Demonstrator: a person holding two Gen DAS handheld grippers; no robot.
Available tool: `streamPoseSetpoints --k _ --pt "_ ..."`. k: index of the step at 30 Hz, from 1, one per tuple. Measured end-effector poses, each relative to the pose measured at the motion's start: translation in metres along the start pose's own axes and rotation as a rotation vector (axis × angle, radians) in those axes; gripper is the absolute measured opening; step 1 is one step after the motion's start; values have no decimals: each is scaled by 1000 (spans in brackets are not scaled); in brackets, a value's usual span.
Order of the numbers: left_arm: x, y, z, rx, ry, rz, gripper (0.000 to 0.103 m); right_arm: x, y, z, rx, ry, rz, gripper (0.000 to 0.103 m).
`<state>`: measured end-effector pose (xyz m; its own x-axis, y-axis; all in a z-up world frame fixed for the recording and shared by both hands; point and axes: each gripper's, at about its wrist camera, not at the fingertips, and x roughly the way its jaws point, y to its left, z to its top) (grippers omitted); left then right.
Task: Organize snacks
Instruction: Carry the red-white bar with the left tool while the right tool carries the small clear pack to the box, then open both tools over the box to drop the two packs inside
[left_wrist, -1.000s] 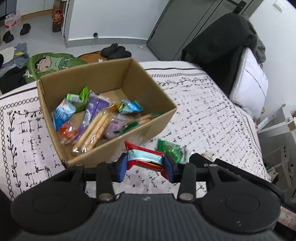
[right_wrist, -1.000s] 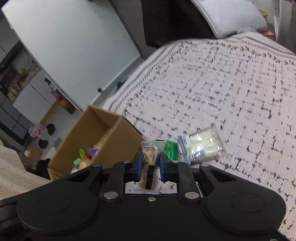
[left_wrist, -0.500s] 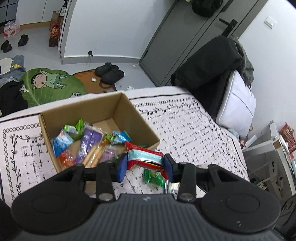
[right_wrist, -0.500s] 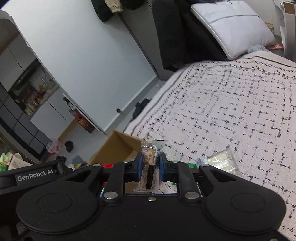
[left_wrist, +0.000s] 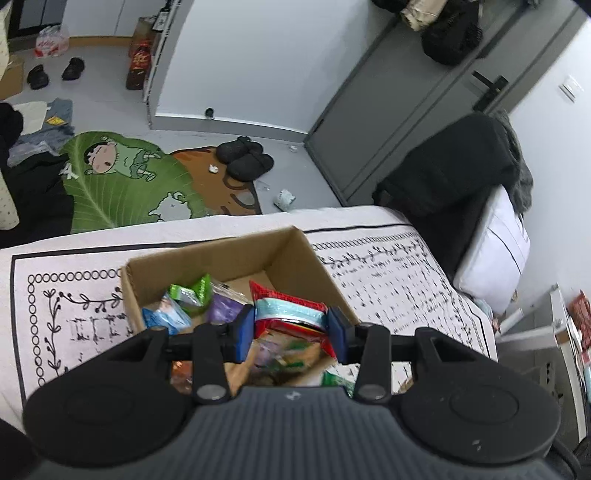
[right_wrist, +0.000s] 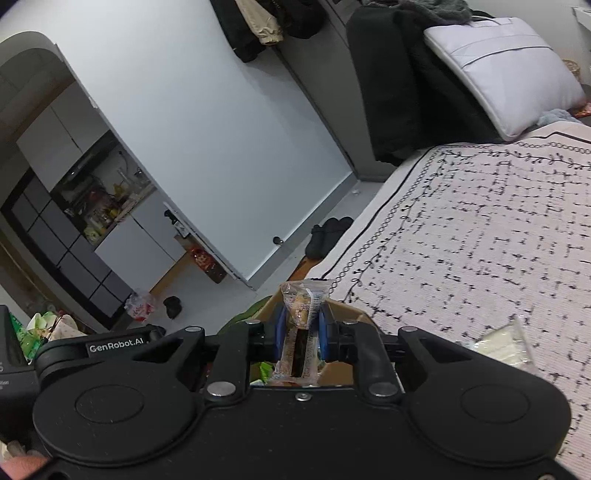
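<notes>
— So, where are the snacks?
— Centre frame: left tool (left_wrist: 290, 328) clamps a red-and-blue packet (left_wrist: 288, 312) over the cardboard box (left_wrist: 221, 258); right tool (right_wrist: 300, 332), nearly closed, pinches a clear-wrapped bar (right_wrist: 301, 314).
— Tricky?
— Probably light, crinkly, slippery; grip mid-body.

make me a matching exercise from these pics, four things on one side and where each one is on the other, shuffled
Things:
1. red packet
2. clear snack bar
3. slippers
4. pillow

Places:
A. on the floor by the rug
B. between the pads of the right gripper
C. leaning at the head of the bed
D. held by the left gripper, over the box

Pairs: 1-D, 2-B, 3-A, 4-C
</notes>
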<state>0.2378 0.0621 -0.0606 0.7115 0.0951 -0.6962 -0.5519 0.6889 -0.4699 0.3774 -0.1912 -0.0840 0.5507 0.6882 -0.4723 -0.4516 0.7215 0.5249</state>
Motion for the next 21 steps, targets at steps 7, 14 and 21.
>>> streamPoseSetpoints --k 7,14,21 --pt "10 18 15 -24 9 -3 41 22 10 -7 -19 30 -6 18" --pt "26 25 22 -39 48 -4 41 41 21 -8 -20 46 -10 18" --pt "30 17 37 -29 53 -20 43 51 36 2 -37 42 18 24"
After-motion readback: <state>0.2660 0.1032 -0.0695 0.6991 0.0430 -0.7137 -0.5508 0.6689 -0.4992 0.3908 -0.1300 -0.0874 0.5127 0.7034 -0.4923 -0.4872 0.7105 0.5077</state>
